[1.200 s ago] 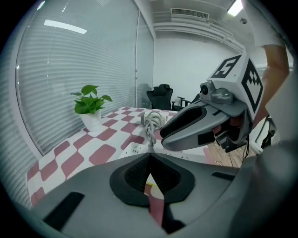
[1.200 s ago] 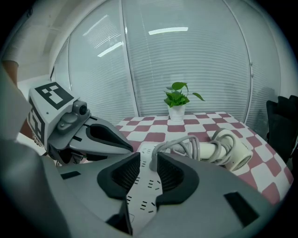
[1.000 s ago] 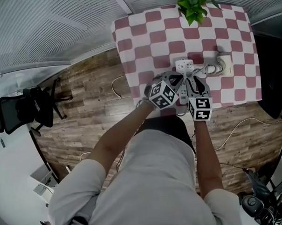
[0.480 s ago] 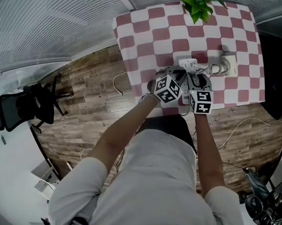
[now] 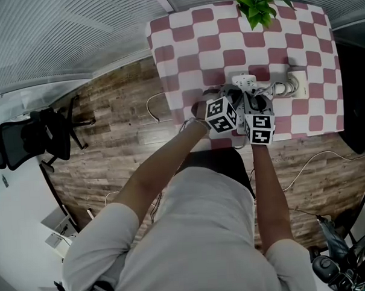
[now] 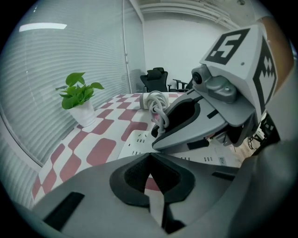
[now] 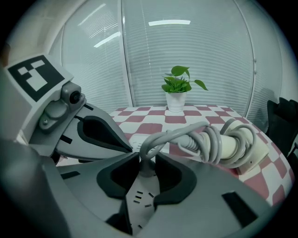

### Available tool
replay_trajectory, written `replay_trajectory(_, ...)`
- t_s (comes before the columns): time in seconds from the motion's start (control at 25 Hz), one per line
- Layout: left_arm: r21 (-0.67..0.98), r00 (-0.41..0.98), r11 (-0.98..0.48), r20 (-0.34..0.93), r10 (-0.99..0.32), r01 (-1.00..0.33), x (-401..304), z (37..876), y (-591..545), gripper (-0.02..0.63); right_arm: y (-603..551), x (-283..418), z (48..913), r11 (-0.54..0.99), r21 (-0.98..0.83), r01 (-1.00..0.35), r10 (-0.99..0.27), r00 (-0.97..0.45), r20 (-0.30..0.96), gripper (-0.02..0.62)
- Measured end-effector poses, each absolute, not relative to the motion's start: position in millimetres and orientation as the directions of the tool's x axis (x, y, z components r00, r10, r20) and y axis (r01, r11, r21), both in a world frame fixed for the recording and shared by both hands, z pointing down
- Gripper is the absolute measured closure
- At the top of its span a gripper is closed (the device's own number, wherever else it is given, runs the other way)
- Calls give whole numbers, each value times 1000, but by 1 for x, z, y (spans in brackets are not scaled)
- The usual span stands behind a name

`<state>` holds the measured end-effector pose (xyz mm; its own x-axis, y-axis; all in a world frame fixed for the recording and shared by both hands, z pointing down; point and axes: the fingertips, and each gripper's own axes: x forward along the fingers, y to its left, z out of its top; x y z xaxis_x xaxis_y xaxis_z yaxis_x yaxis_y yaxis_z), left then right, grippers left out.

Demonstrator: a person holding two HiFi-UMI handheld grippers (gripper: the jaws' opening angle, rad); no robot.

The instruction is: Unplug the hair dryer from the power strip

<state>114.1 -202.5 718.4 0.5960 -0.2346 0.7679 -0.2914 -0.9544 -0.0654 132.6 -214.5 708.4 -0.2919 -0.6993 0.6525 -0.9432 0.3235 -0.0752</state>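
Looking down at a table (image 5: 184, 57) under a red-and-white checked cloth; found the hair dryer (image 5: 293, 83) lying on its side toward the right of it, just beside the white power strip (image 5: 244, 81); looks cream or off-white, chunky and rounded, with its grey cord (image 7: 210, 139) wound round the body in several fat loops; can follow one length of that cord arching out of the coil and dropping into the plug (image 7: 146, 171), grey too and standing upright in the strip, so not unplugged yet; got the right gripper (image 7: 146, 159) sitting right over that plug, having just closed its jaws further, black pads hugging the plug from both sides and the cord rising out between the tips; reads as clamped on it; over on the left gripper (image 6: 149, 157), tips pinched together with nothing caught in them, only a sliver of strip and cloth showing through the gap further back; down low over the strip next to the other gripper, touching it or not, can't tell; marker cubes side by side and nearly touching from the head view; also spotted a small green plant (image 5: 256, 3) in a white pot at the far edge of the table, well apart from the dryer, plus a black office chair (image 5: 31, 139) out on the wood floor (image 5: 110, 145) to the left.
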Motion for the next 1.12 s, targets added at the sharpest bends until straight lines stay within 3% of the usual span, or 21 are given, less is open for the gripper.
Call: replay_trajectory(1.12, -105, 509, -957, 828, -234, -269, 119, 722, -200, 575, -211, 138, 702, 279, -120, -953, -704, -288, 649, 489)
